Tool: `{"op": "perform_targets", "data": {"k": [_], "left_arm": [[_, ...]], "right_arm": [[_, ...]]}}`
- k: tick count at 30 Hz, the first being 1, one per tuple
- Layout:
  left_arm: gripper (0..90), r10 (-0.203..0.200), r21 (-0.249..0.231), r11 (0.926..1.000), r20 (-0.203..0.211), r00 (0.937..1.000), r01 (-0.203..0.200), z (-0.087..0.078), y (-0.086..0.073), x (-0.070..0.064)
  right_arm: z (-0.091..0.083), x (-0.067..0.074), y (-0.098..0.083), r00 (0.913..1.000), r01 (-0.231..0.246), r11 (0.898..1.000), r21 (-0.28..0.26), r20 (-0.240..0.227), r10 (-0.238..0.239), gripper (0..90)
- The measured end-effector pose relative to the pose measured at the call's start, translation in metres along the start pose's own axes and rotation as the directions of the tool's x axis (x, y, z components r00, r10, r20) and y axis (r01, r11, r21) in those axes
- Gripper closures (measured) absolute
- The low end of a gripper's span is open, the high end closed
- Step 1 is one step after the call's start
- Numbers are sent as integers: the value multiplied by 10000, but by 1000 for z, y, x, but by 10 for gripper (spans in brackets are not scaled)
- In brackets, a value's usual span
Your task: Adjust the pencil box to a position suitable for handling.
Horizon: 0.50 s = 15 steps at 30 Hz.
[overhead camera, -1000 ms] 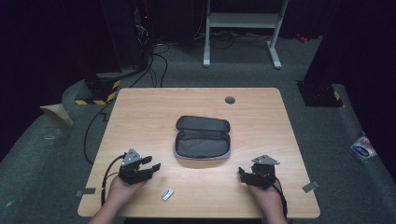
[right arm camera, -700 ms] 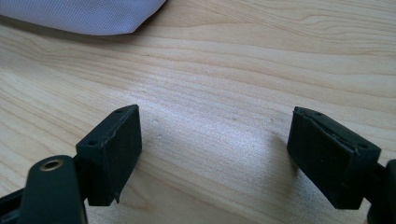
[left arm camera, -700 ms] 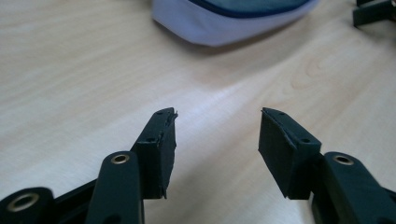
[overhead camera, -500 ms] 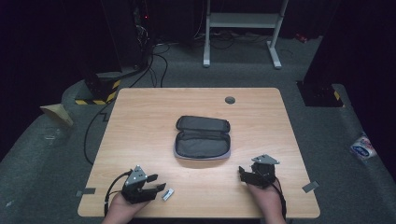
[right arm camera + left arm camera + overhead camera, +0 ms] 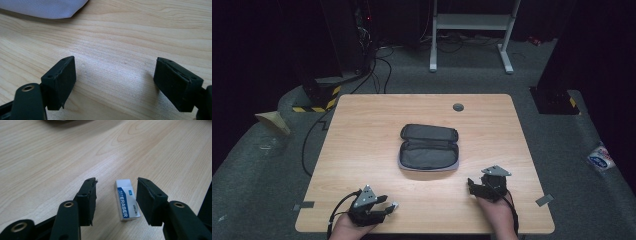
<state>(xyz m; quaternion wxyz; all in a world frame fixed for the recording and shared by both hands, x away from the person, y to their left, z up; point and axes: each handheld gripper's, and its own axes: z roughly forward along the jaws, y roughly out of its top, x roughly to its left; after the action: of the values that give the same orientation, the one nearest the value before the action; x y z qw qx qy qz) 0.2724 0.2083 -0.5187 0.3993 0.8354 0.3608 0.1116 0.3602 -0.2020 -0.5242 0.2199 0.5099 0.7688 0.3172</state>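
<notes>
In the left gripper view we read "ERASER" in white on the blue sleeve of the small white rectangular eraser (image 5: 126, 200), which the high view shows as a pale speck (image 5: 395, 205) at the lower left. It lies on the light wooden table (image 5: 362, 145) between the left gripper's (image 5: 117, 192) jaws, which have just been closing, the pads not yet pressing it. Our right gripper (image 5: 113, 82) stands wide open and empty, below the open grey fabric pencil case (image 5: 429, 147) at centre.
</notes>
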Motion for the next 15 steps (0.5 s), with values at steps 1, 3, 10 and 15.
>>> {"op": "perform_targets", "data": {"k": [1,3,10,15], "left_arm": [[520,64,66,10000,-16,10000,-64,1,0,-1],[540,185,150,9997,-64,9998,-184,4,-1,-2],[702,201,-100,9997,-268,9994,-204,7,-2,-4],[725,373,-120,9992,-351,9987,-378,8,-1,-4]], "right_arm": [[0,0,0,10000,1,10000,2,1,-1,179],[0,0,0,10000,-25,10000,8,19,25,179],[-1,1,-1,10000,-62,10000,10,36,62,180],[-1,0,-1,10000,-34,10000,2,29,34,180]]}}
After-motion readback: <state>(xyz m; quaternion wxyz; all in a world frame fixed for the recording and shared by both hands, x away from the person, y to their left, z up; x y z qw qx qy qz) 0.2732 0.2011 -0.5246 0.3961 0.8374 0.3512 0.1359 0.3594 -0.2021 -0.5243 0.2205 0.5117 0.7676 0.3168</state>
